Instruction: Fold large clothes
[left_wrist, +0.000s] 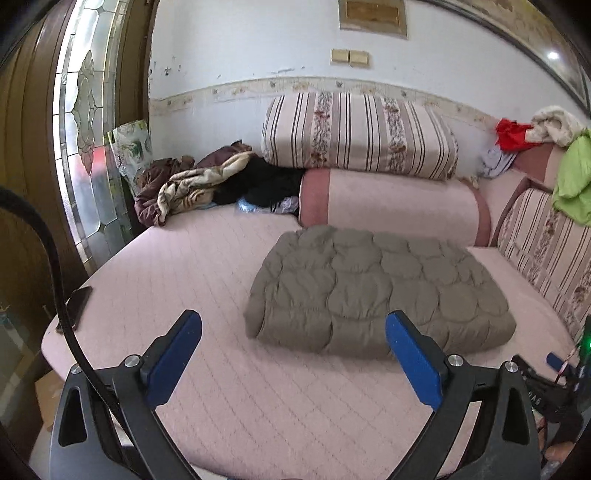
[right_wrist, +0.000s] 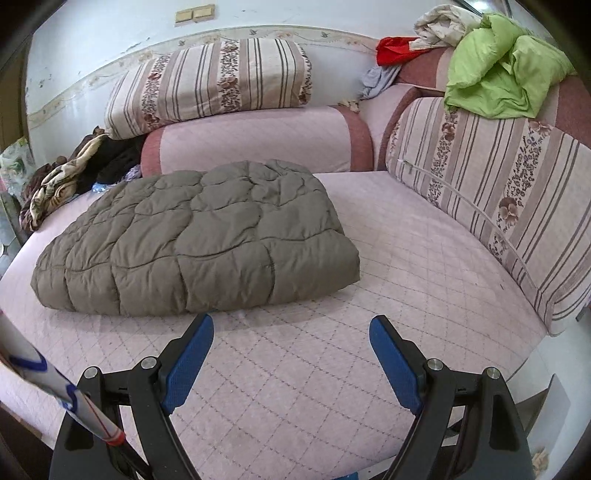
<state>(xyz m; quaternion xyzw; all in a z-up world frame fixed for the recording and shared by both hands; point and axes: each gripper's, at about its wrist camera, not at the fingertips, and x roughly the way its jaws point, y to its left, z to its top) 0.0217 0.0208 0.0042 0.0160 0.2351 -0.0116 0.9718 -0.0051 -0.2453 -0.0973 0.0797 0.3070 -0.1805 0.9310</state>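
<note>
The folded quilt (right_wrist: 195, 240) lies on the bed (right_wrist: 369, 295), left of centre in the right wrist view. Behind it a bolster (right_wrist: 255, 136) carries a pillow (right_wrist: 210, 85). Crumpled clothes (right_wrist: 62, 181) sit far left; another cushion (right_wrist: 498, 192) stands right.

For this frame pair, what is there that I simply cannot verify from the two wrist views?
- Folded grey quilted garment: its type and underside, hidden by its own folds in both views.
- Dark clothes pile: single items are too tangled and small, partly behind the pink bolster.
- Dark flat object, left wrist view: crossed by a black cable, unidentifiable.
- Person: outside both views.
</note>
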